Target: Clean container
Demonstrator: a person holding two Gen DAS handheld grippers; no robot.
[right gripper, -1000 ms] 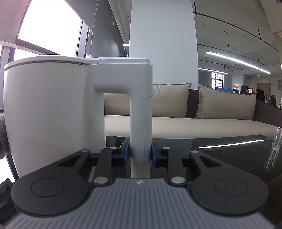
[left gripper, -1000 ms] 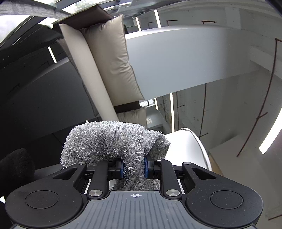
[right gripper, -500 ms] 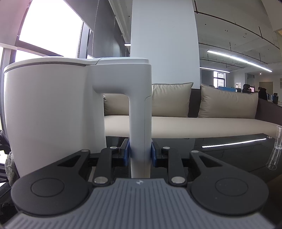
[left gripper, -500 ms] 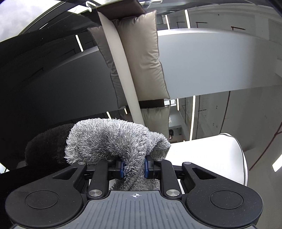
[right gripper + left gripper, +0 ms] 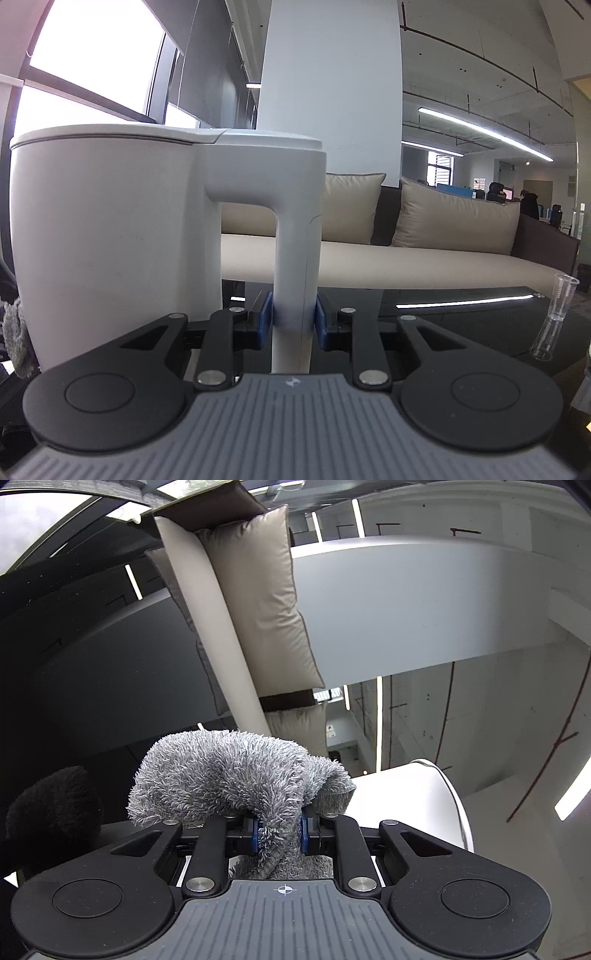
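A white lidded container (image 5: 110, 229) with a thick handle (image 5: 295, 258) fills the left half of the right wrist view. My right gripper (image 5: 293, 319) is shut on that handle, blue pads pressed on both sides. In the left wrist view my left gripper (image 5: 279, 829) is shut on a fluffy grey cloth (image 5: 229, 771), which bulges up and to the left over the fingers. The container's white body (image 5: 402, 801) lies just beyond the cloth on the right; the view is rolled sideways. A tuft of the cloth (image 5: 14, 332) shows at the container's lower left.
A beige sofa (image 5: 406, 254) with cushions stands behind a glossy black table (image 5: 461, 317). A clear plastic cup (image 5: 563, 299) stands on the table at the right. A white pillar (image 5: 332, 74) rises behind the container. A dark fuzzy shape (image 5: 51, 812) sits left of the cloth.
The left wrist view has swung about, and the container shows now more, now less beside the cloth. In the right wrist view the cloth's tuft dropped lower at the container's left. Both grips held.
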